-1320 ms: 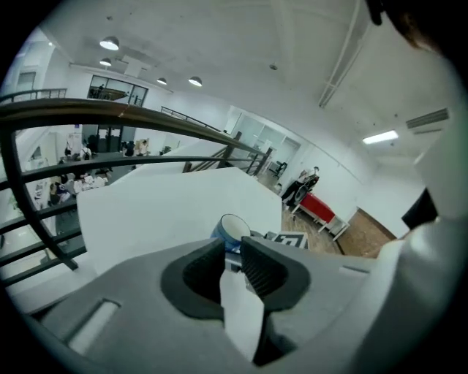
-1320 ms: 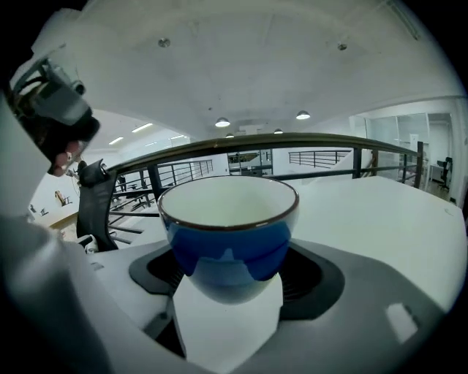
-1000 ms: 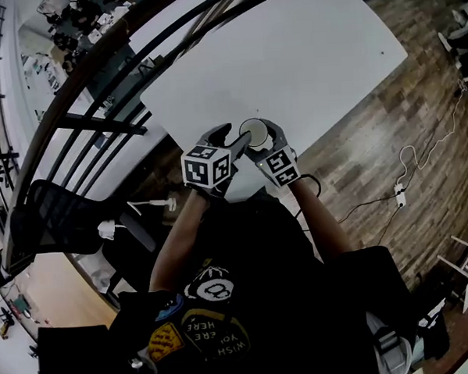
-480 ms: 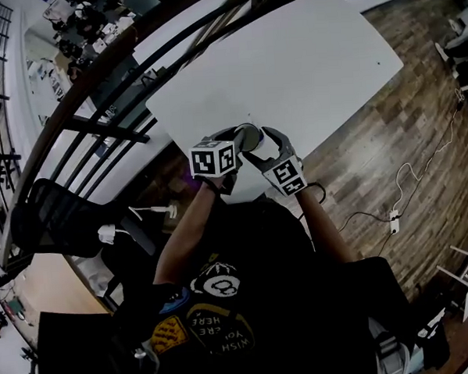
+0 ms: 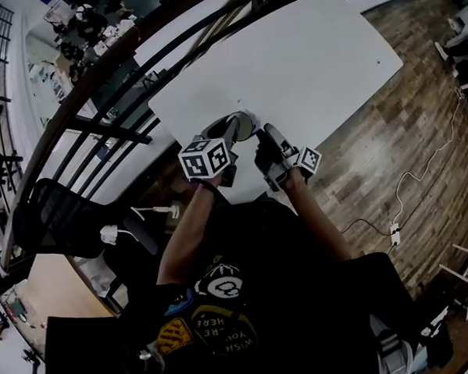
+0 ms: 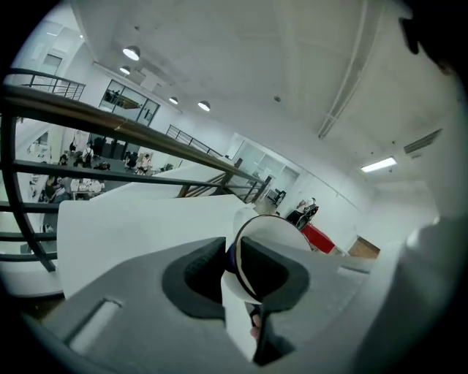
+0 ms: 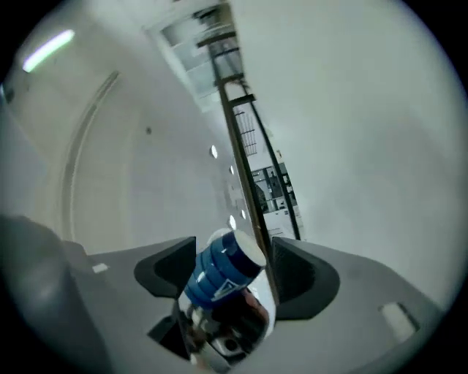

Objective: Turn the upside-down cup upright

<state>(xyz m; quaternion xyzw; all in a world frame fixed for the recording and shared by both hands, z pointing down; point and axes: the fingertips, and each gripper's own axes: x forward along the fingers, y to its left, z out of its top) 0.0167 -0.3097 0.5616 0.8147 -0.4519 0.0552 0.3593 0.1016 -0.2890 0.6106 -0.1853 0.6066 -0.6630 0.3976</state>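
Overall: a person [image 5: 248, 299] in a dark printed shirt stands at the near edge of a white table, with one two-jaw gripper in each hand.
Floor [image 5: 388, 135]: wood planks to the right of the table. A thin cable [image 5: 421, 172] lies on it.
Table [image 5: 313, 61]: white top. Both grippers work above its near edge.
Railing [image 5: 96, 96]: dark bars curving along the table's left side.
Chair [image 5: 60, 223]: dark mesh, at the head view's left, well apart from the table.
Left gripper [image 6: 234, 266]: sits over the near table edge, with the left marker cube [image 5: 207, 159] facing up. The jaws have just been closing and now pinch the cup wall at the rim. One pad is outside the wall and the other is inside the mouth.
Right gripper [image 7: 234, 266]: sits just beside the left gripper, with the right marker cube [image 5: 309, 159] turned to the side. The jaws have just been closing but stand apart, with the cup's base end between the pads. The pad at that view's left lies against the blue wall. A sliver of background shows between the base and the other pad.
Cup [image 5: 241, 127]: blue-banded outside, white base and interior. It is held by its rim above the near table edge and tipped on its side, with the mouth toward the left gripper's camera. Contact with the table cannot be told.
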